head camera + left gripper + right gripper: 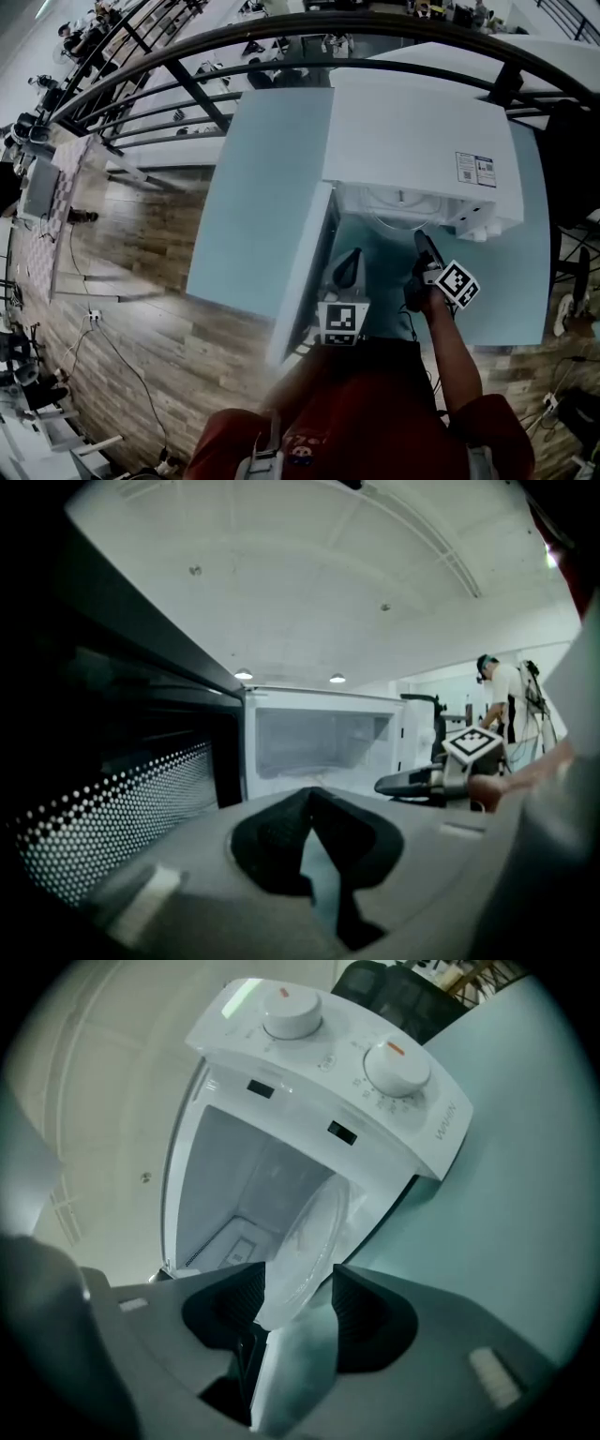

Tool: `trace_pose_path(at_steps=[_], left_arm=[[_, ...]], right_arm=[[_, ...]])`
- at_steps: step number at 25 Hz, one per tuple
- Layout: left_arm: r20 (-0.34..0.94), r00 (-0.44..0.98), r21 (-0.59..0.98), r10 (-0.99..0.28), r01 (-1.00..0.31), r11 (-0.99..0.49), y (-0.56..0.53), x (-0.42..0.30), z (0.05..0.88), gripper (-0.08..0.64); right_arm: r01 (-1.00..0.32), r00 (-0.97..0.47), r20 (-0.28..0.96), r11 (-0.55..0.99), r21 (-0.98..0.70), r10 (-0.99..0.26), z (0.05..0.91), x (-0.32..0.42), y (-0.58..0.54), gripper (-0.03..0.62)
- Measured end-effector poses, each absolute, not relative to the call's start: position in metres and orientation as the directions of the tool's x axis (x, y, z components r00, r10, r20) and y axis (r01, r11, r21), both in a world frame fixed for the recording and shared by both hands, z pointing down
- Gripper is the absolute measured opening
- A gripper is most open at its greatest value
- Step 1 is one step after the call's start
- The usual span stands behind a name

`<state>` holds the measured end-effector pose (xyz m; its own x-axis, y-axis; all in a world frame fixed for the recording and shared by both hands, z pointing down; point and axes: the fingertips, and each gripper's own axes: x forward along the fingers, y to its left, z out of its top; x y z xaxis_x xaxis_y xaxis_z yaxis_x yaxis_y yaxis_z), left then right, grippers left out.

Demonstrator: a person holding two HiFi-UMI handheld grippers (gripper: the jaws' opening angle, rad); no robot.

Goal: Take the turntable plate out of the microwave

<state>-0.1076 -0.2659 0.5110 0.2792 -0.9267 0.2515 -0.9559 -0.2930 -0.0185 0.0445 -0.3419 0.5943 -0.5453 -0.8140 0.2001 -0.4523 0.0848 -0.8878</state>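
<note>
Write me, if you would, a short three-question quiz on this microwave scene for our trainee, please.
1. True or false: the microwave door is shut.
2. Where is the plate? A: on the floor. B: inside the microwave. C: on top of the microwave.
3. Which has its jaws together, the left gripper or the right gripper?
Key: 1 false; 2 B; 3 left gripper.
</note>
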Motion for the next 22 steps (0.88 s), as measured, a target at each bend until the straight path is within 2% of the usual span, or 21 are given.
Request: trace_pose_path(at_steps=[7, 22], left_arm=[[0.261, 0.276, -0.009, -0.925, -0.958, -0.288, -0.273, -0.106, 0.516, 0.0], [0.3, 0.27, -0.014, -0.915, -0.958, -0.288, -0.285, -0.099, 0.535, 0.0]], right_arm=[[-0.277, -0.555, 0.152, 0.01, -0.961, -0.818, 0.604, 0.034, -0.365, 0.221], [-0.003, -0.584, 0.051, -0.06, -0.998, -0.81, 0.619, 0.01, -0.393, 0.221]])
